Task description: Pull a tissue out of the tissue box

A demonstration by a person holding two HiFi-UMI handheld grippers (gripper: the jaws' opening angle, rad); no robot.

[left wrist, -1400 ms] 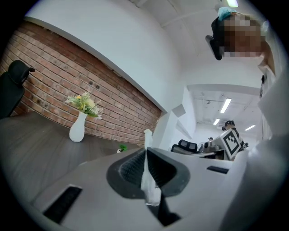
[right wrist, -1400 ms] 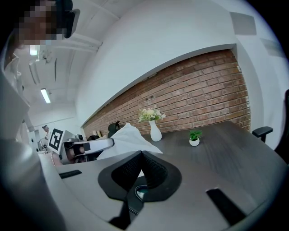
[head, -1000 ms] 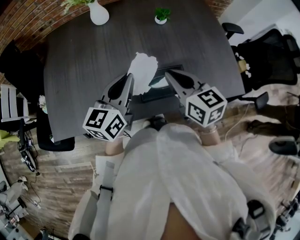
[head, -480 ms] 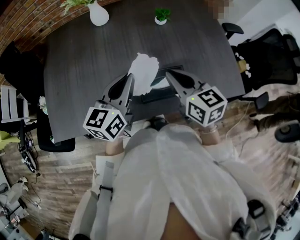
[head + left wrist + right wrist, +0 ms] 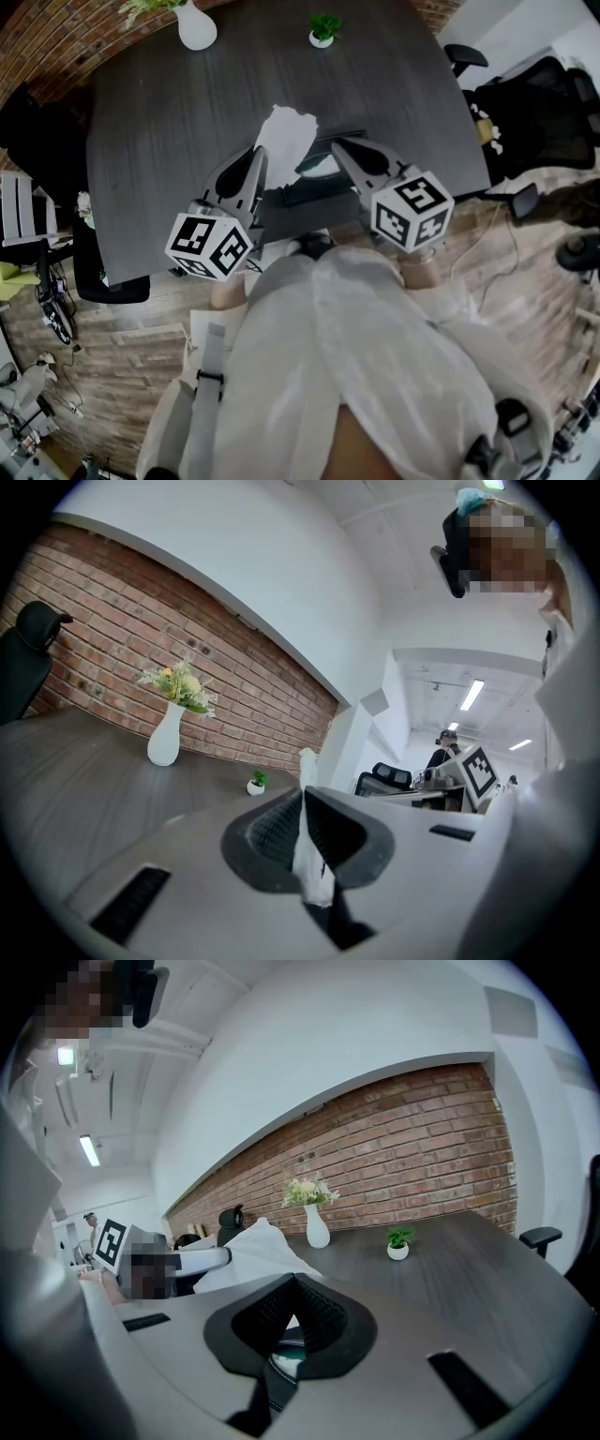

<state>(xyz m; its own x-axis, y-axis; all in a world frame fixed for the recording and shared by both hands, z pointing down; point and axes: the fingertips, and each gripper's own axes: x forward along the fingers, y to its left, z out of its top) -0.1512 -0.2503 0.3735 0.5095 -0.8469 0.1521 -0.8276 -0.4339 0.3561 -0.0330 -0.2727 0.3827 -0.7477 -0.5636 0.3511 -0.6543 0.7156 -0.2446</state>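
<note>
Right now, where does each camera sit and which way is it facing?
Head view: on the head, facing steeply down onto table, left tongs, right tongs; the person's torso shows.
Left gripper view: on the left tongs, facing along jaws shut on the tissue, toward the brick wall.
Right gripper view: on the right tongs, facing along shut jaws.
All share the vase.

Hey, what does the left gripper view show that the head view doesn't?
Only the left gripper view: the left gripper's jaws closed on the white tissue, plus distant ceiling lights. Only the head view: the tissue box, the right gripper by it, and the wood floor. Both: the dark table, white vase, small potted plant and brick wall.
</note>
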